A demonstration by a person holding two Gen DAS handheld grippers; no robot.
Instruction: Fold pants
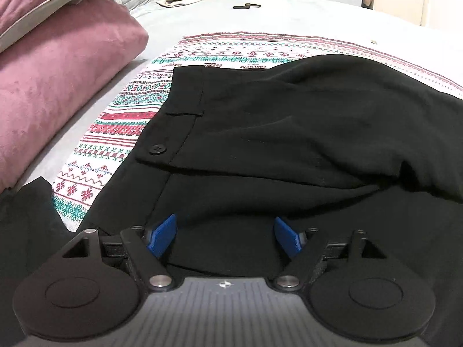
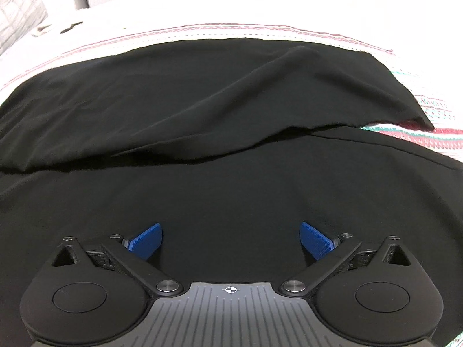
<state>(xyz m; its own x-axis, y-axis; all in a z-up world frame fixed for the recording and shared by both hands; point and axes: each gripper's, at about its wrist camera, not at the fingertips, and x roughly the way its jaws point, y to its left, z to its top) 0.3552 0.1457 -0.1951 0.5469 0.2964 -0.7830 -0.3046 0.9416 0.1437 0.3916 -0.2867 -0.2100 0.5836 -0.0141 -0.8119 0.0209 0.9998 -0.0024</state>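
We note black pants of smooth, matte woven cloth, lying on a patterned blanket spread over a bed with a pale grey cover.

Blanket: knitted look, bands of red, green and white with snowflake motifs. A strip of it shows bare along the bed's far side and at the left beside the waistband.

Pants: waistband at the left end, flat and straight-edged, with a belt loop and one round black button. One layer is folded over the other; the upper layer's edge runs as a soft, wavy ridge across the middle, with long shallow creases. In the right wrist view the upper layer ends in a loose, lifted corner toward the right, blanket showing just past it.

Left tongs: released, blue ribbed pads spread wide, low over the near black cloth; nothing pinched that we can see.

Right tongs: released as well, pads far apart above plain cloth, gripping nothing.

Pink velvety pillows are stacked at the bed's left edge, clear of the pants. A small dark object lies far off on the open cover. Dark cloth sits at the near left corner; what it is we cannot tell.
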